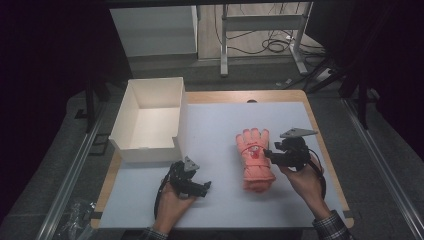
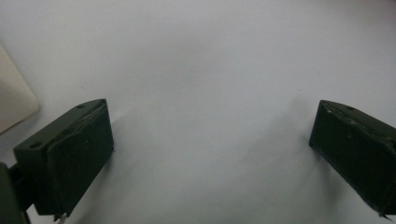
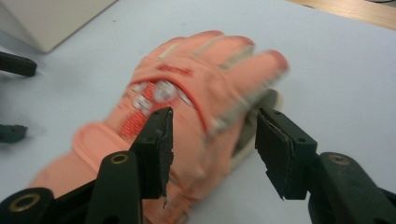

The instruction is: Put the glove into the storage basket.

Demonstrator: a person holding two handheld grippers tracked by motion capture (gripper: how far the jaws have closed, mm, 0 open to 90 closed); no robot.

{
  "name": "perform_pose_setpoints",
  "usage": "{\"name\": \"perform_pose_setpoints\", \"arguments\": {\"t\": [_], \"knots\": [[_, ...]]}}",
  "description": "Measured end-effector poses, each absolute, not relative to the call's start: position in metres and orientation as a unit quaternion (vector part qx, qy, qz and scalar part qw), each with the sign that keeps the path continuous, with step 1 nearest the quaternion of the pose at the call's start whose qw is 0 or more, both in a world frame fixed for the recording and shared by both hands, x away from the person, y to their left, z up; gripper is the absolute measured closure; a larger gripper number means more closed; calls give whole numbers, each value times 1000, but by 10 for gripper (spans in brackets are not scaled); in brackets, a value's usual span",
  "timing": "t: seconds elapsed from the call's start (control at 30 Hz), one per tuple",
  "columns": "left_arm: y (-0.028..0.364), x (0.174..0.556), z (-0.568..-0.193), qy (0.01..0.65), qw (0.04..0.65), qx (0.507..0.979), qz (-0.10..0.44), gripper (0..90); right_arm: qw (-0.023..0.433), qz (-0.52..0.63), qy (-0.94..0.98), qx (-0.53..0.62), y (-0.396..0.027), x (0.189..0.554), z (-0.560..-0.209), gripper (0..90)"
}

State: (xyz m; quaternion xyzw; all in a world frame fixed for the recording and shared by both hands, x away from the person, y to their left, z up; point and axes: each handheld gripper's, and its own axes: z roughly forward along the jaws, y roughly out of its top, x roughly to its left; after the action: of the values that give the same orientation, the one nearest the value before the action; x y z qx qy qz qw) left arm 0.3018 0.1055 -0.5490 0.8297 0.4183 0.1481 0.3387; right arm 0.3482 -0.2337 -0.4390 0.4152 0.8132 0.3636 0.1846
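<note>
Orange glove [image 3: 187, 121] — right hand-held gripper [image 3: 212, 147] released, jaws straddling it | left hand-held gripper [image 2: 210, 149] wide, empty

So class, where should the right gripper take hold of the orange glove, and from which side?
Grip the orange glove at its thumb edge, beside the palm, coming from its right, where the right gripper already straddles it with open jaws. It lies flat, so a raised edge probably pinches best.

On the table [image 1: 220, 210] before me a glove [image 1: 254, 159] lies right of centre with its fingers pointing away, my right gripper [image 3: 212, 140] just beside its right edge, my left gripper [image 1: 197, 186] well to its left, and an open box [image 1: 150, 122] behind that at the table's left
</note>
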Motion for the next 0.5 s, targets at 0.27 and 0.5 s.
{"name": "perform_pose_setpoints", "arguments": {"t": [0.27,0.5], "knots": [[105,302,-549,419,340,829,147,0,169,364,815,418,-259,337,-458,560],[106,302,-549,419,338,830,147,0,150,366,819,415,-267,329,-475,626]]}}
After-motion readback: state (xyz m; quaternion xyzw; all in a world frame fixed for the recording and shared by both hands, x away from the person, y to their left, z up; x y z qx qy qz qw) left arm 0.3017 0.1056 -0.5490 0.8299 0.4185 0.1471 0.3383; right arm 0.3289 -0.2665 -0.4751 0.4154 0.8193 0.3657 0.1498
